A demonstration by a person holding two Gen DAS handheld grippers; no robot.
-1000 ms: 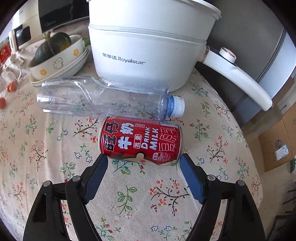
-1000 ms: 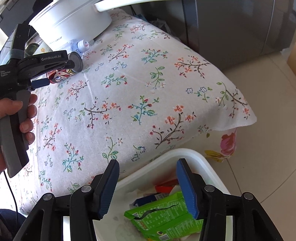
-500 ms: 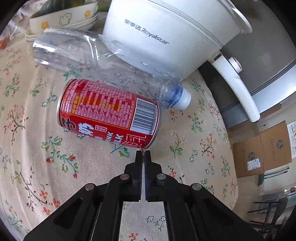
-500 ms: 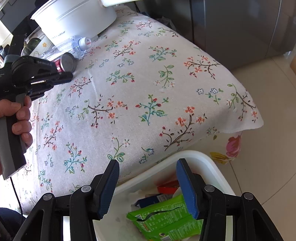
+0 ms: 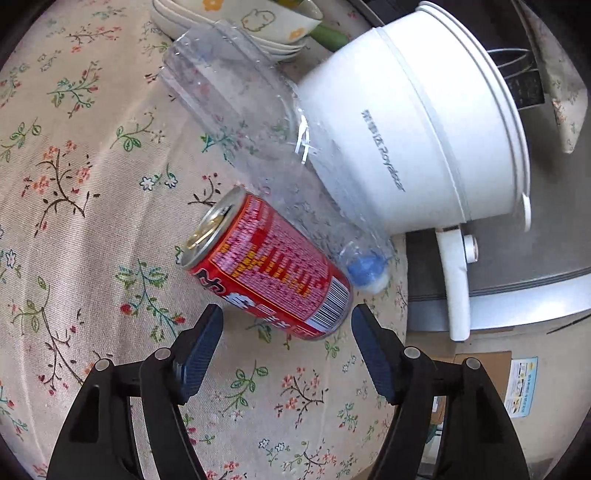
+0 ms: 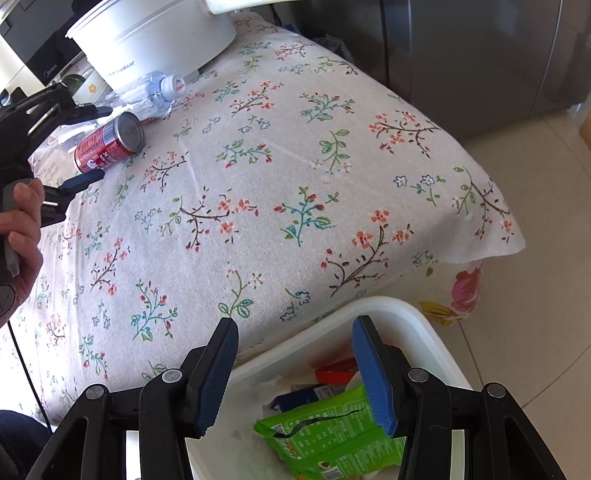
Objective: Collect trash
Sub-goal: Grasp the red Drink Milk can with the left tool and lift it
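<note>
A red milk-drink can (image 5: 269,269) lies on its side on the floral tablecloth, its base end between the tips of my open left gripper (image 5: 287,325). The can also shows in the right wrist view (image 6: 109,142), with the left gripper (image 6: 86,144) around it. A clear empty plastic bottle (image 5: 258,147) with a blue-and-white cap lies just behind the can, against the white pot. My right gripper (image 6: 295,362) is open and empty above a white trash bin (image 6: 391,306) that holds a green packet (image 6: 332,432) and other wrappers.
A white Royalstar electric pot (image 5: 424,122) with a handle stands behind the bottle. Stacked bowls (image 5: 251,22) sit at the back. The table edge (image 6: 480,254) drops to a tiled floor; a grey fridge (image 6: 480,55) stands beyond.
My left gripper was open a second ago, shut half a second ago, and is open again now, turned so the can lies at an angle. The right gripper has barely moved.
</note>
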